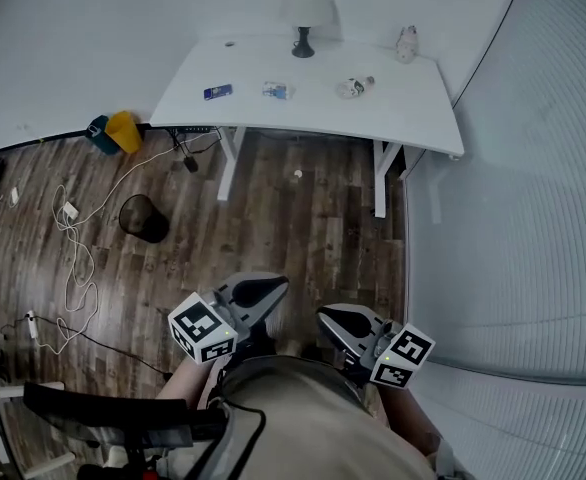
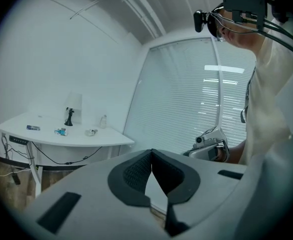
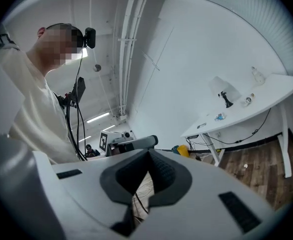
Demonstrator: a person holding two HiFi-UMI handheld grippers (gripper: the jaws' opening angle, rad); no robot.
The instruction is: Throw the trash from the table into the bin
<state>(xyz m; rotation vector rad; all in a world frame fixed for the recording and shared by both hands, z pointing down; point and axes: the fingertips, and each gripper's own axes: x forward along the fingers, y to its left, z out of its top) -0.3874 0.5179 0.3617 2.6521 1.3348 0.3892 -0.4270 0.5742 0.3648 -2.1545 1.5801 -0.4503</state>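
Grippers: you hold two, both low by your body and well apart from the table.
Left gripper (image 2: 151,151): its jaws are closed tip to tip, with nothing between them.
Right gripper (image 3: 148,151): its jaws are closed tip to tip, with nothing between them.
Table (image 1: 413,108): one, white, standing against the wall ahead of you.
Trash: three pieces lie in a row on the tabletop, each apart from the next. From left to right they are a blue packet (image 1: 217,92), a blue-and-white wrapper (image 1: 278,90) and a crumpled clear piece (image 1: 354,87).
Bin (image 1: 143,217): one, black and round, on the wood floor to the left of the table.
Other table things: one lamp (image 1: 304,13) at the back edge and one small bottle (image 1: 406,43) near the back right corner.
Floor: one small white scrap (image 1: 297,175) lies under the table, one yellow thing (image 1: 124,130) sits by the wall, and white cables (image 1: 73,258) trail beside the bin.
Writing: the print on the packet and wrapper is too small to read. Each gripper's cube carries black-and-white square markers.
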